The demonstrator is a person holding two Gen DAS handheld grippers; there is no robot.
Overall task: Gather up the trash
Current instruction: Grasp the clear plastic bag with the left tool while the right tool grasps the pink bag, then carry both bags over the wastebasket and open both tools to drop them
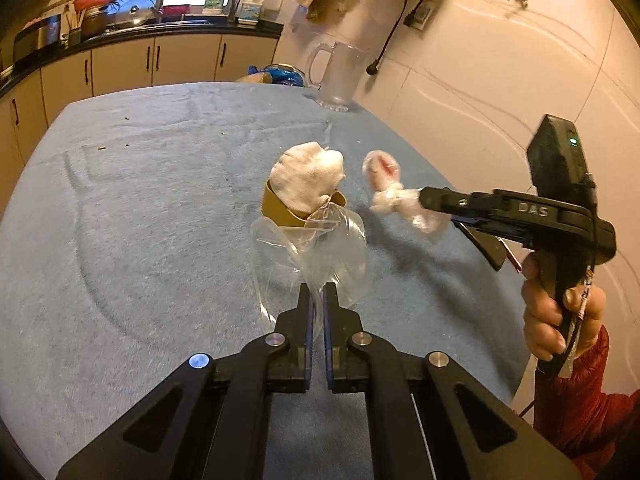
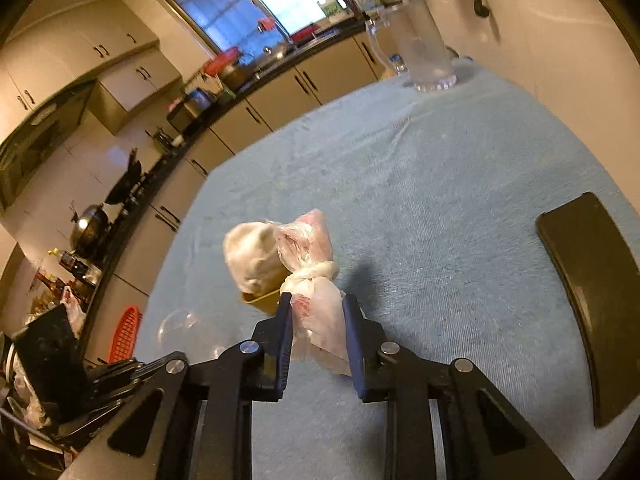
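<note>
Since the knotted plastic bag (image 2: 310, 280) is thin, light and slippery, the knot looks the surest hold; the right gripper (image 2: 318, 300) clamps its tail just behind that, above the blue-covered table (image 1: 140, 200). Nearly closed, the left gripper (image 1: 318, 292) pinches a clear plastic bag (image 1: 316, 248) beside a yellow cup (image 1: 280, 210) stuffed with white tissue (image 1: 304, 180). "DAS" is readable on the right gripper's body.
</note>
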